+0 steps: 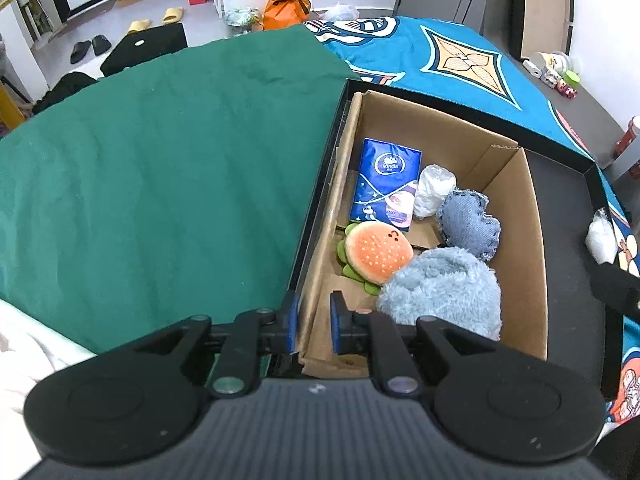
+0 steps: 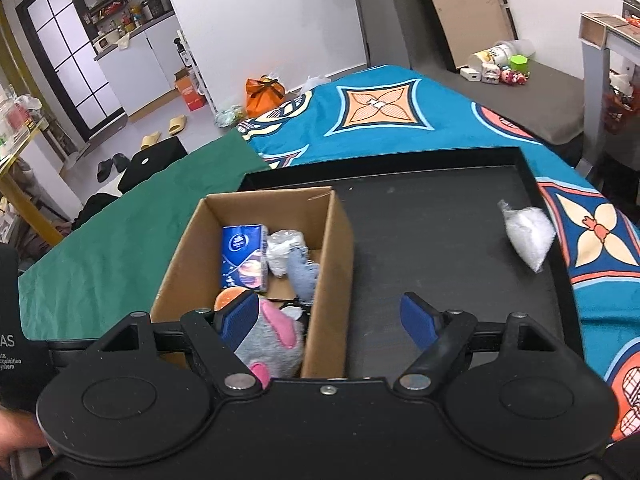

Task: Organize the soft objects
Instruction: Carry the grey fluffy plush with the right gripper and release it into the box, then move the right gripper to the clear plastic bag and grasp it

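An open cardboard box [image 1: 520, 208] [image 2: 332, 240] stands in a black tray [image 2: 440, 240]. Inside it lie a blue tissue pack [image 1: 386, 184], a white wrapped roll [image 1: 434, 188], a denim heart cushion [image 1: 470, 224], a burger plush [image 1: 378, 254] and a fluffy light-blue plush [image 1: 444, 292] [image 2: 272, 340]. My left gripper [image 1: 315, 322] is shut on the box's near left wall. The right gripper [image 2: 328, 320] is open and straddles the box's right wall, its left finger above the fluffy plush, touching nothing. A small white bag of stuffing [image 2: 528, 236] lies on the tray, far right.
The tray rests on a bed, with a green cloth [image 1: 160, 180] to its left and a patterned blue blanket [image 1: 460, 60] behind it. Slippers and an orange bag [image 1: 286, 6] sit on the floor beyond. A person's hand [image 2: 16, 432] shows at the lower left.
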The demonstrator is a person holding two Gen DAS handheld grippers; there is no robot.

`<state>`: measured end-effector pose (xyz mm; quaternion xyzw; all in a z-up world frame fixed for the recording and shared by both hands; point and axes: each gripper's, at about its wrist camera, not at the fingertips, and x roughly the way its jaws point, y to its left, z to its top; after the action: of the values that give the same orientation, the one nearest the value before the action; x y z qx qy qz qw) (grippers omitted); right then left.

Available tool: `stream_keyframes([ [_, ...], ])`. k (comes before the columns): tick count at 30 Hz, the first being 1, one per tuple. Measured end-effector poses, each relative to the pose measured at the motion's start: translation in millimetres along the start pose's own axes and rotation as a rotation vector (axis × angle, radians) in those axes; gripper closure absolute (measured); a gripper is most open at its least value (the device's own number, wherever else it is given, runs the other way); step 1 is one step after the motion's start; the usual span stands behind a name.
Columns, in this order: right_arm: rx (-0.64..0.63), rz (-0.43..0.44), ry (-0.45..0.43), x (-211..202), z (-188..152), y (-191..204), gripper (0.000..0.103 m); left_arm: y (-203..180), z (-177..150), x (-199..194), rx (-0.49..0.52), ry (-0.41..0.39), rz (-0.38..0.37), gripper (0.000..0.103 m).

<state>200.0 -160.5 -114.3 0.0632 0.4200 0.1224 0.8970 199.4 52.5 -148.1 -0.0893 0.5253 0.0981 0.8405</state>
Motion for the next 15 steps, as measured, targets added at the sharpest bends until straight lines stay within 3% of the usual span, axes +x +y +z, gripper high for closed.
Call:
stream_keyframes([
  [3,-0.006,-0.005,-0.008,0.0,0.2,-7.7,0.026,-2.7,0.4,-0.9,0.004,-0.006,0.011,0.088],
  [11,0.013,-0.019,-0.034,1.7,-0.6,-35.3,0.02,-19.1,-1.2,-8.8,0.046,-0.057,0.054,0.066],
  [15,0.029,-0.028,-0.044,3.3,-1.5,-51.3,0.018,-32.1,0.0,-10.6,0.081,-0.06,0.076,0.062],
])
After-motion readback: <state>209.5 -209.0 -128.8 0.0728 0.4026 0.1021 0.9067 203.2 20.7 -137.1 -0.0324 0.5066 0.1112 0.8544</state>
